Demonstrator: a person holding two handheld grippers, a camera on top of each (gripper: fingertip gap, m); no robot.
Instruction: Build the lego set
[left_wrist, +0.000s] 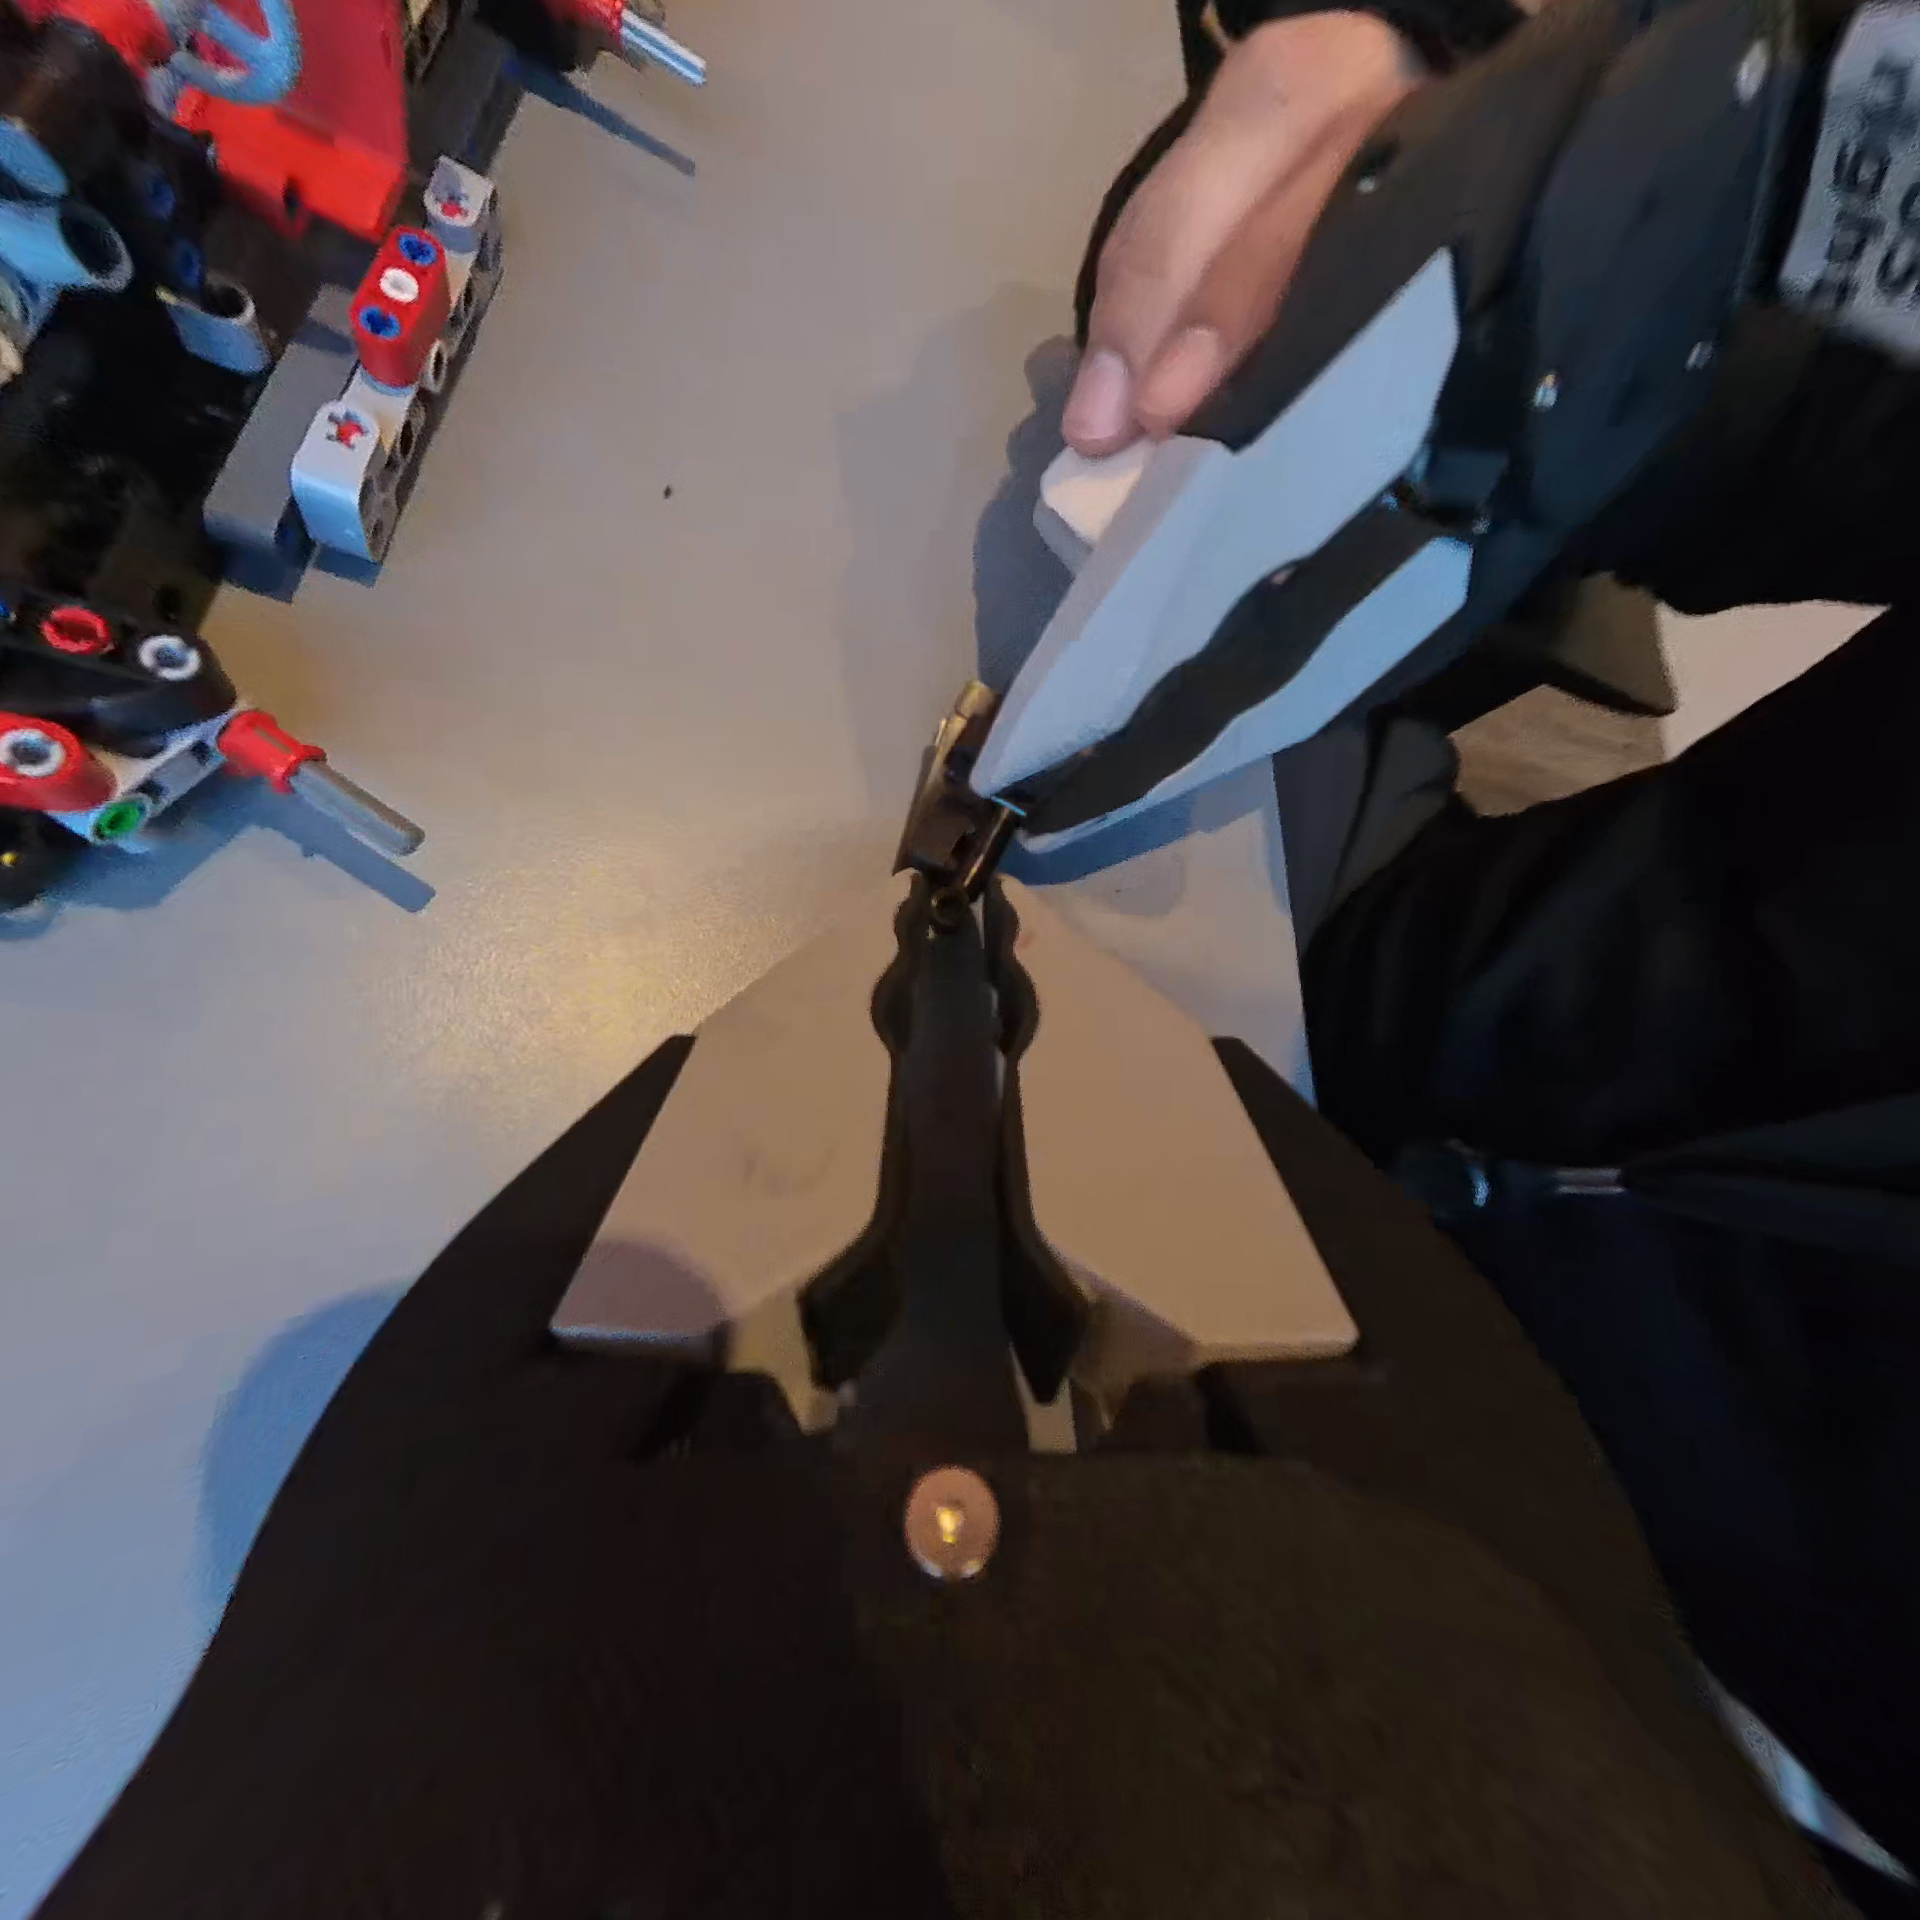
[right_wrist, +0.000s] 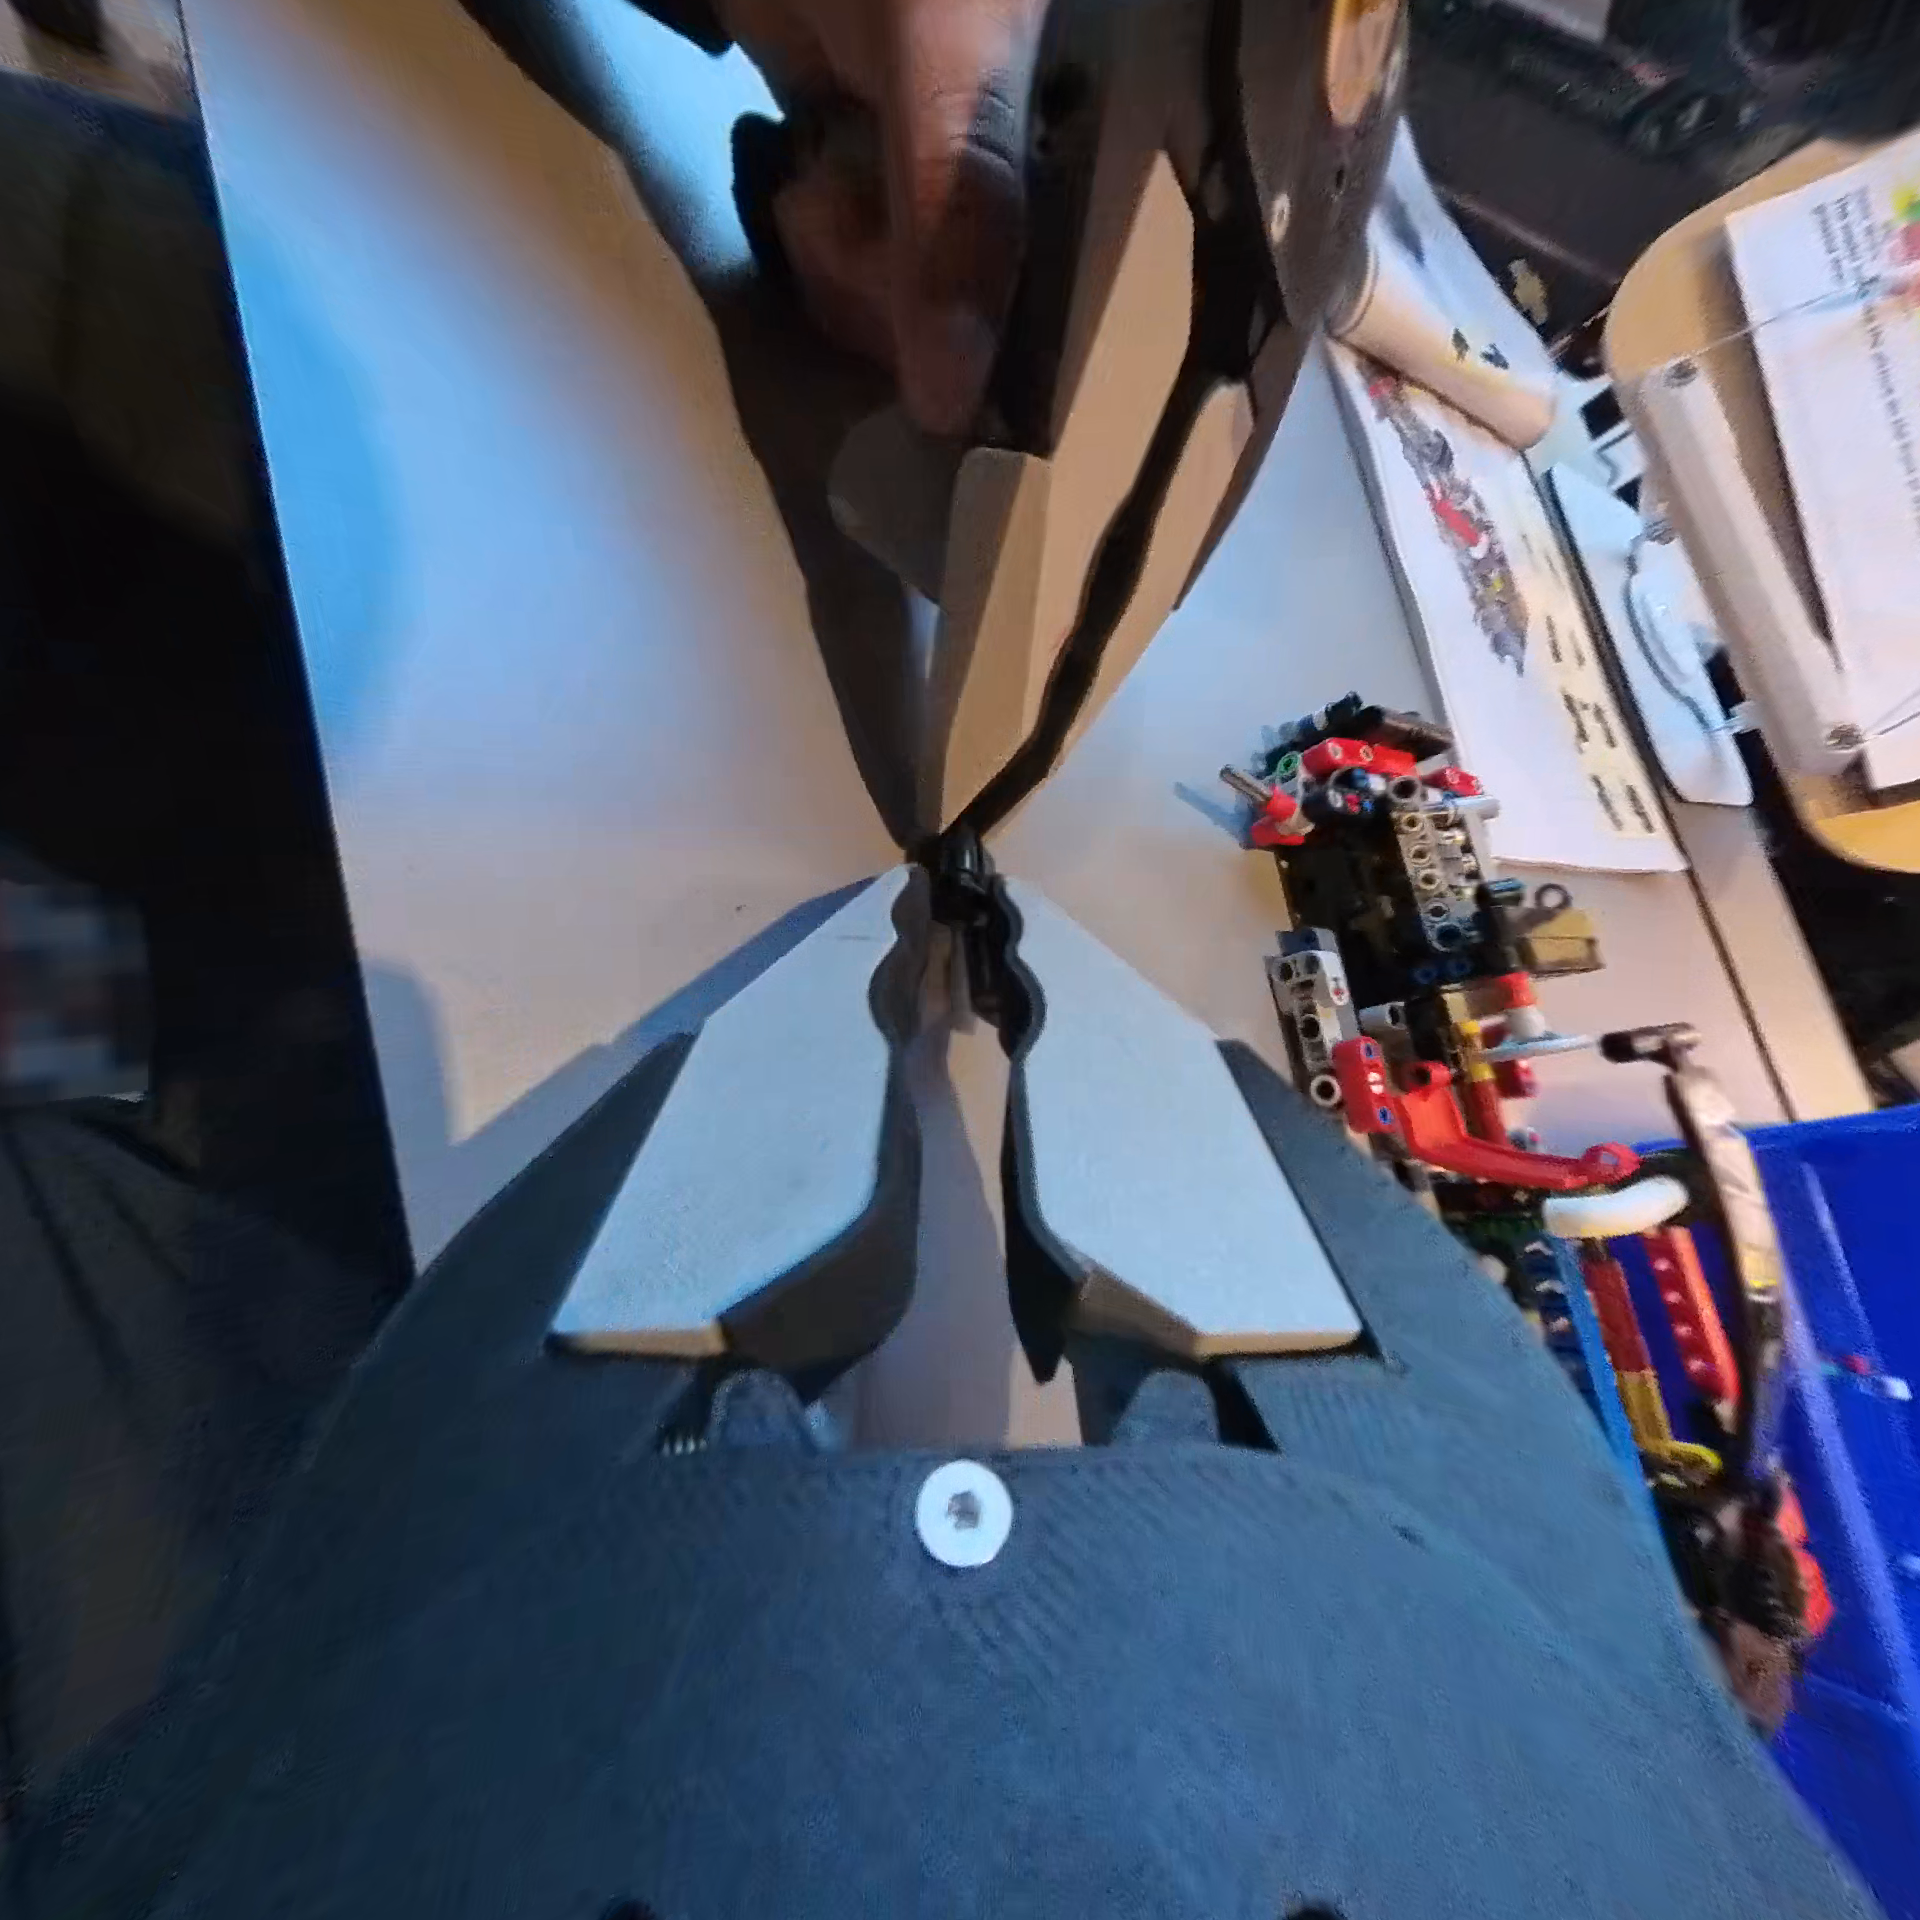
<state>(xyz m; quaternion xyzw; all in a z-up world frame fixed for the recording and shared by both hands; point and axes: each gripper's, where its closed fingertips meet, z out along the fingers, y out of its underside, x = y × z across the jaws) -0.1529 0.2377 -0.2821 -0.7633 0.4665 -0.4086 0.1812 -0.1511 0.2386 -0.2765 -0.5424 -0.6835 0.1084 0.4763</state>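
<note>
The small black piece (left_wrist: 951, 821) sits between the tips of both hand-held grippers, and the tips cover most of it, so its shape cannot be told. In the right wrist view the same piece (right_wrist: 961, 883) is too small and dark to read. The lego model (left_wrist: 208, 364) lies left of this piece and is cut off by the left and top picture edges; its near parts are blurred. In the right wrist view, the lower end of the model (right_wrist: 1455, 987) is hidden behind the gripper body and the blue bin (right_wrist: 1849, 1455), which the right edge cuts. The hand (right_wrist: 914, 260) above the piece is blurred and cut by the top edge.
</note>
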